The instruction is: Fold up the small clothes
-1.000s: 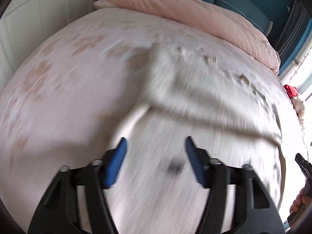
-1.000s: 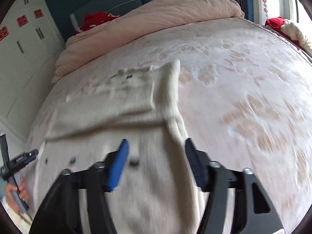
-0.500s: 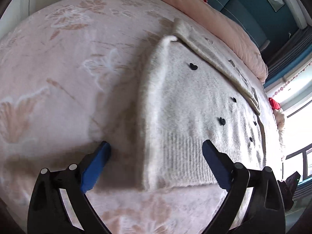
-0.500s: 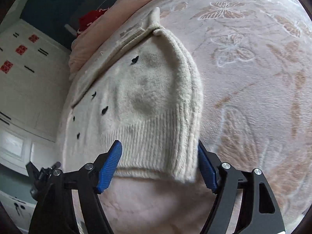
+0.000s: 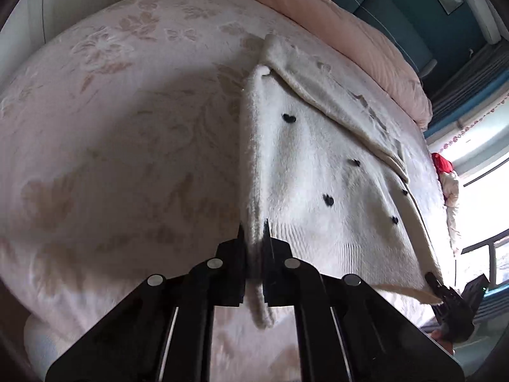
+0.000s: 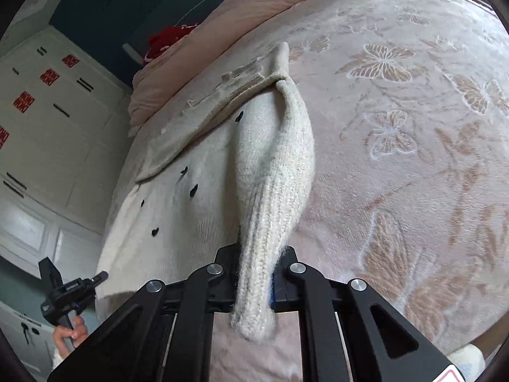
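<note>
Pinching fuzzy cream sweater (image 5: pixel 318 172) hem, both hand-held grippers (image 5: pixel 253 238) (image 6: pixel 254 254), butterfly-embossed pink bedspread (image 6: pixel 397 127)

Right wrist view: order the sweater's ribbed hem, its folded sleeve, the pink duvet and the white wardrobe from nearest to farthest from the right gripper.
1. Ribbed hem, pinched in the right gripper.
2. Folded sleeve, across the sweater's far end.
3. Pink duvet, at the bed's far end.
4. White wardrobe, far left, beyond the bed.
</note>
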A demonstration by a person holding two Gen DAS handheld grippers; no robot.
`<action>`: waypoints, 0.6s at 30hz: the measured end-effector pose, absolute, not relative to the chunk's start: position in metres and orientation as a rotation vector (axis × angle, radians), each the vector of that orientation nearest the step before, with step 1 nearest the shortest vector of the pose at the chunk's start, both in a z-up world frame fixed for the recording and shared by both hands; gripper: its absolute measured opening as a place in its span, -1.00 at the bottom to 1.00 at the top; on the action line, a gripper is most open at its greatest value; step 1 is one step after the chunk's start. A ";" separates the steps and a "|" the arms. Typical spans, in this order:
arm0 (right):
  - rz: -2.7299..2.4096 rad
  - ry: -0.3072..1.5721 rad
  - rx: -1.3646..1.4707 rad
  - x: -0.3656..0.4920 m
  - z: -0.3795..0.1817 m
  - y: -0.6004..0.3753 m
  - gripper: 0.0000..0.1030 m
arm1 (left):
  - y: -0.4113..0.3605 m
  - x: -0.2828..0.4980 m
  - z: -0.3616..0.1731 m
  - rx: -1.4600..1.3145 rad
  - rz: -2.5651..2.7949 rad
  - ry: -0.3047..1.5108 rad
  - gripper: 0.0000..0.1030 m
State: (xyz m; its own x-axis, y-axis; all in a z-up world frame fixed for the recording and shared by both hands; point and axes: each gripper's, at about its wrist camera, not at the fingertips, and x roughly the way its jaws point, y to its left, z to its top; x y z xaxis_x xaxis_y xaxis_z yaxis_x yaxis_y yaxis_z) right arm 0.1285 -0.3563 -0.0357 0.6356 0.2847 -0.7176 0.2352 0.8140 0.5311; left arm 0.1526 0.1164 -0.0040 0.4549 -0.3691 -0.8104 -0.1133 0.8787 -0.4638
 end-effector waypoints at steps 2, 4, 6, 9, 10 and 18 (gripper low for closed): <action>0.044 0.925 0.576 0.111 -0.028 -0.351 -0.82 | 0.121 0.133 0.003 -0.474 -0.175 1.107 -0.89; 0.064 0.972 0.502 0.085 -0.024 -0.346 -0.82 | 0.123 0.109 0.008 -0.439 -0.188 1.123 -0.89; 0.078 1.046 0.449 0.056 -0.033 -0.341 -0.82 | 0.123 0.081 0.004 -0.417 -0.201 1.170 -0.89; 0.133 1.157 0.359 0.009 -0.047 -0.329 -0.82 | 0.123 0.030 -0.006 -0.362 -0.214 1.265 -0.89; 0.155 1.190 0.347 -0.008 -0.050 -0.326 -0.82 | 0.123 0.011 -0.008 -0.344 -0.221 1.289 -0.89; 0.230 1.305 0.412 -0.101 -0.035 -0.322 -0.82 | 0.126 -0.076 0.004 -0.338 -0.296 1.391 -0.89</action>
State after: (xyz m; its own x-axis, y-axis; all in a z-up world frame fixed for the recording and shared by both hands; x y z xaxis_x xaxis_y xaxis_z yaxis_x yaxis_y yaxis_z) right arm -0.1010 -0.3217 -0.0351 0.2540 0.3911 -0.8846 0.0651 0.9056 0.4191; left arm -0.0755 0.1262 0.0037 0.1566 -0.3976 -0.9041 0.0050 0.9157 -0.4018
